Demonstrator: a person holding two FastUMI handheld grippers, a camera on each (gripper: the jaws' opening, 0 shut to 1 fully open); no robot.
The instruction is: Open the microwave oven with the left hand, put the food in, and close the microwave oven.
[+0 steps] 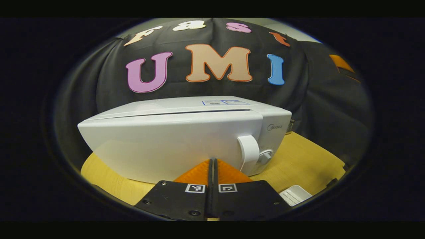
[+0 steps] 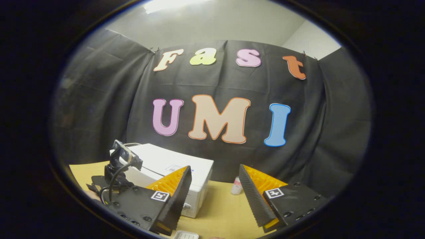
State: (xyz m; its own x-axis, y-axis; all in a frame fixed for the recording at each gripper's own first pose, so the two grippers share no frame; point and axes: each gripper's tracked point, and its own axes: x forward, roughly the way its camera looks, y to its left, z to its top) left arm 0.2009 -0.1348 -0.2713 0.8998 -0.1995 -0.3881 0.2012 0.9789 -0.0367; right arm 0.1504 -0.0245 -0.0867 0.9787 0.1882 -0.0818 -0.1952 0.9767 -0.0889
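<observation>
We see the table (image 1: 298, 156) first, a pale wooden top, and on it the microwave (image 1: 172, 142), white, with its door closed. The door handle (image 1: 249, 151) is at the right side of the front in the left gripper view, with a round knob (image 1: 265, 156) just beside it. The left gripper (image 1: 212, 166) is near the door, low and a little to the left of the handle, and its jaws are pressed together with nothing between them. In the right gripper view, the right gripper (image 2: 215, 181) has its jaws spread wide and empty, and it looks past the side of the microwave to a small bottle (image 2: 236, 186) standing on the table near the wall. A white tray (image 1: 295, 195), perhaps for the food, lies at the table's front edge; we cannot tell what is in it. We judge that the opening is not yet begun. The risk is that the closed left jaws cannot hook the handle and only push on the door, so the light microwave may slide back. If the door swings wide, it may also hit the tray.
</observation>
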